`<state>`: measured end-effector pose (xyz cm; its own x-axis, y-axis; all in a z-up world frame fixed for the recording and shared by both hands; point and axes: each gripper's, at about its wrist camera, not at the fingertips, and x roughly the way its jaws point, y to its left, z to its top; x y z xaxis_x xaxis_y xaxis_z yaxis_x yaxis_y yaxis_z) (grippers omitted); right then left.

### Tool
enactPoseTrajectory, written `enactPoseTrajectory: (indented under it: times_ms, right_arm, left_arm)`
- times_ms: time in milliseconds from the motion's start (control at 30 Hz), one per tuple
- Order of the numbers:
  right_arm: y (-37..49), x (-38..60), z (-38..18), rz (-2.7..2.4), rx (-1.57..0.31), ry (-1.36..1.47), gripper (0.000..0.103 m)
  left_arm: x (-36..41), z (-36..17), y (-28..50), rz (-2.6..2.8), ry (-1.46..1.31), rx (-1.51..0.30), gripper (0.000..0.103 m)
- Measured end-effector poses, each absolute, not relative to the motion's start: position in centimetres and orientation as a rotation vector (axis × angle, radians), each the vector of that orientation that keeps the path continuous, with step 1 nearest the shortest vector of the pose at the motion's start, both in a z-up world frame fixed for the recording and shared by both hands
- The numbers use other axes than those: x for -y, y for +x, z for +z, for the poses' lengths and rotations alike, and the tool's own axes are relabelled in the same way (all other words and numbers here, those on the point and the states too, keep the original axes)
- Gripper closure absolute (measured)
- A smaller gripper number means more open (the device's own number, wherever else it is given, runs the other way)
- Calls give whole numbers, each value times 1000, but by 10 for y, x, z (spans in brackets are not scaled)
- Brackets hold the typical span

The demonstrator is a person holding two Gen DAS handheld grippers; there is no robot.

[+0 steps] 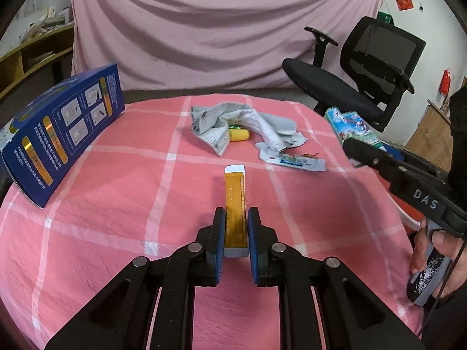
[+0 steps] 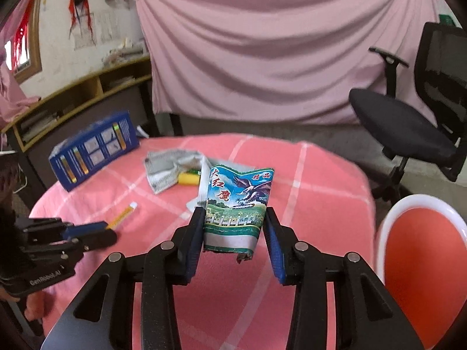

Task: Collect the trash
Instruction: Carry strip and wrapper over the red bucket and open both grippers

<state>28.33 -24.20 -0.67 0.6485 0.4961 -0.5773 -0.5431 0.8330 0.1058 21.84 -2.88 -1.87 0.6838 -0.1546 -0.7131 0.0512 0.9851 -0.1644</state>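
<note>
right gripper [image 1: 359, 148]: "DAS" in white on its black body | left gripper [image 2: 96, 230]: "GenRobot.AI" on its side | eagle wrapper [image 2: 236, 204]: red "大红鹰", "精品" top right | gold sachet [image 1: 235, 204]: printed code, too small to read | blue box [image 1: 62, 134]: fine print unreadable

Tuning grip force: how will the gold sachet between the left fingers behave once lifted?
The gold sachet looks flat and thin, so probably very light. It lies straight between the left gripper pads, likely semi-stiff, but the long free end may droop. Its glossy foil could slip.
</note>
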Motion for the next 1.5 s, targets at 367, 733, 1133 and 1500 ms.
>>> enactPoseTrajectory:
  times_ms: [367, 733, 1133, 1500]
  right_arm:
    - [252, 263, 18, 599, -405, -44, 65]
    - [225, 300, 45, 491, -160, -14, 65]
    - [227, 373, 53, 272, -130, 75, 64]
    - [240, 435, 26, 106, -289, 160, 63]
  left_arm:
    - [52, 23, 200, -156, -117, -556, 91]
    - [88, 59, 197, -221, -97, -345, 91]
    - [166, 83, 215, -397, -19, -259, 91]
    - [243, 59, 251, -561, -3, -421, 91]
